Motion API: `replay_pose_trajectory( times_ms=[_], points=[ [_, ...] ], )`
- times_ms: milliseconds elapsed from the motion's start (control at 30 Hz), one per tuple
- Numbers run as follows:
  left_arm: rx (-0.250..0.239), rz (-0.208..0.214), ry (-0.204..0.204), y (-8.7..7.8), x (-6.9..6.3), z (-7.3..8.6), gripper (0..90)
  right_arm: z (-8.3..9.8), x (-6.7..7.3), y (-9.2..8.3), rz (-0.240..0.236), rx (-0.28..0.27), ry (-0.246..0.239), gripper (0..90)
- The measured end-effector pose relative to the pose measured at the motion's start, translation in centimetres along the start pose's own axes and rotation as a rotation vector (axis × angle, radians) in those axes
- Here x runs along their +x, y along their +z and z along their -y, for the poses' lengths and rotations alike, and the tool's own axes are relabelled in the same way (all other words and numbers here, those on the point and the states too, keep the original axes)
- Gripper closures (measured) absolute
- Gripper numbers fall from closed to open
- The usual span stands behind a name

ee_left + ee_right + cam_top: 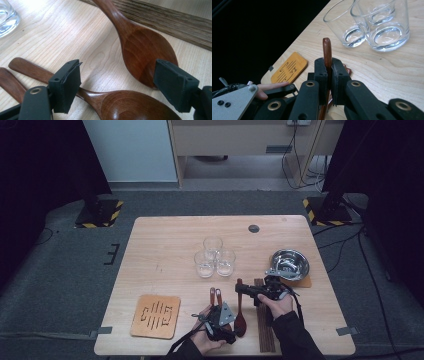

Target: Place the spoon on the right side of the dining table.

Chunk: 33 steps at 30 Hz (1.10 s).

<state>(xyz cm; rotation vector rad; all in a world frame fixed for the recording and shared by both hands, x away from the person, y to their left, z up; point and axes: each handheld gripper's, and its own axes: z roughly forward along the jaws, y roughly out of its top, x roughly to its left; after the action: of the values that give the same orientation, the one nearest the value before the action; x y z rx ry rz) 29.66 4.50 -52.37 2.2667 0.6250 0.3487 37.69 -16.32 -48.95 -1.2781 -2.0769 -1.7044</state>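
Observation:
My right gripper (pixel 241 289) (pixel 327 72) is shut on the thin handle of a dark wooden spoon (pixel 240 320) (pixel 327 48). The handle's tip sticks out past the pads. This spoon's bowl (pixel 146 52) lies on the table, touching the right jaw of my left gripper (pixel 216 310) (pixel 120 85). The left gripper's jaws stand apart, low over a second wooden spoon (pixel 125 106) whose handle runs under the left pad. A third spoon's handle (pixel 10 85) lies beside it. Both handles (pixel 215 293) poke out ahead of the left gripper.
Three clear glasses (pixel 214 256) (pixel 372 27) stand clustered mid-table. A steel bowl (pixel 290 264) sits on a mat at the right. A dark wooden strip (pixel 265 330) (pixel 165 20) lies beside the spoons. A patterned wooden coaster (pixel 155 316) (pixel 289 67) rests front left.

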Motion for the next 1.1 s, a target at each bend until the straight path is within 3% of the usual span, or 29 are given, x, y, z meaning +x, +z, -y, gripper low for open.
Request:
replay_pose_trajectory(
  times_ms=[333,600,867,1100],
  points=[
    [-0.066,0.0,-0.04,-1.8,0.6,-0.5,20.3,-0.8,0.0,-1.1,0.026,-0.064,-0.035,85.0],
    [-0.112,-0.035,-0.08,-4.1,2.0,-0.1,19.8,-1.2,0.0,-1.6,0.048,-0.093,-0.059,85.0],
    [-0.135,-0.099,-0.153,-7.0,4.3,2.1,18.5,-1.7,-0.2,-2.4,0.072,-0.143,-0.07,85.0],
    [-0.118,-0.172,-0.242,-9.1,6.9,4.9,17.5,-1.9,-0.4,-2.7,0.085,-0.155,-0.075,85.0]
  ],
)
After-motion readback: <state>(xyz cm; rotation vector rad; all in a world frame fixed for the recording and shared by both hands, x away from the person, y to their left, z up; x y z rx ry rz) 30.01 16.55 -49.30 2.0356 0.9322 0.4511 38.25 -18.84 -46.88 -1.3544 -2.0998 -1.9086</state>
